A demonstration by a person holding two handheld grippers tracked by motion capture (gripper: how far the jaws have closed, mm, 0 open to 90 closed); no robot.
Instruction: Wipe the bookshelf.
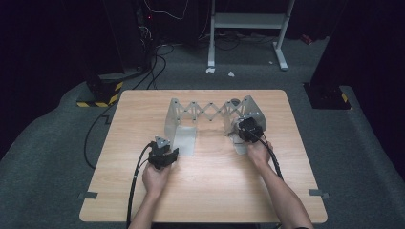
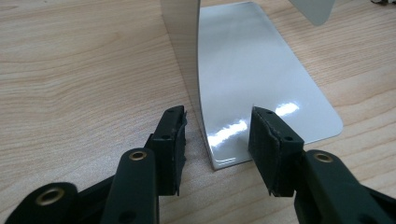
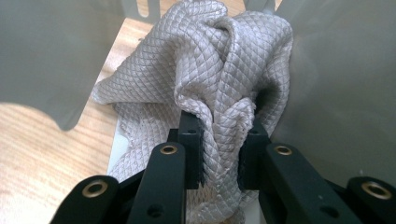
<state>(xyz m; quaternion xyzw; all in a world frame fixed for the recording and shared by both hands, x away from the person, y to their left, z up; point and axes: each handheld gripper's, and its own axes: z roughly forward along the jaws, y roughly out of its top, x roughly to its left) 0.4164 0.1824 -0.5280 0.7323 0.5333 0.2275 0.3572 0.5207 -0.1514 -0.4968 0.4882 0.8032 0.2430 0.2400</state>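
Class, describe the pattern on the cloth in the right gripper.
Pale grey cloth, quilted diamond pattern; clearest in the right gripper view.

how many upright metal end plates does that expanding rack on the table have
2: the left grey metal end plate stands beyond the left gripper; the right grey metal end plate stands beside the cloth-holding right gripper.

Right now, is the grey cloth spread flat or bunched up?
Bunched up. The quilted grey cloth stands in crumpled folds between the rack's metal plates, a fold pinched between the right gripper fingers.

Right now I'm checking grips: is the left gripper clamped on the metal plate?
No: the left gripper stands open, its jaws straddling the metal plate edge without pressing it.
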